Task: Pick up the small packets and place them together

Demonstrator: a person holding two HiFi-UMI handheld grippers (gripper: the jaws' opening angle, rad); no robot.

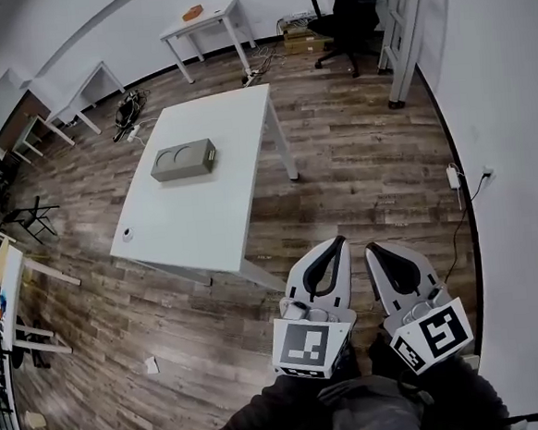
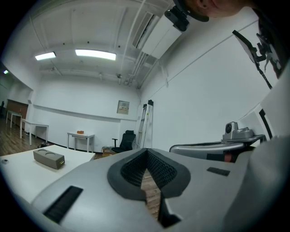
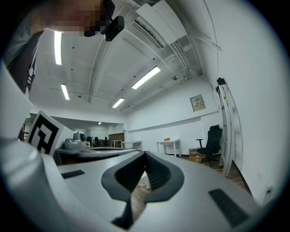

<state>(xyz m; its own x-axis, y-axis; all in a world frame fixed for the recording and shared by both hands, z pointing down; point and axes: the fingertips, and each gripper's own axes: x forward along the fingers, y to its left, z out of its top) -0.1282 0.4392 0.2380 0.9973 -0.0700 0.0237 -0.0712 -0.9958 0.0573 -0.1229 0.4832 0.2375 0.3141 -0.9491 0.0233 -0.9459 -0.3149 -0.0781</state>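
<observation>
The left gripper (image 1: pixel 337 244) and the right gripper (image 1: pixel 373 247) are held side by side low in the head view, above the wood floor (image 1: pixel 367 165) and well short of the white table (image 1: pixel 215 121). Each gripper's own view shows its jaws closed tip to tip with nothing between them, only floor showing through the gap behind the tips. On the table lie a grey box (image 1: pixel 183 160) with two round hollows in its top and, near the closer edge, a small pale item (image 1: pixel 127 234), too small to tell whether it is a packet.
</observation>
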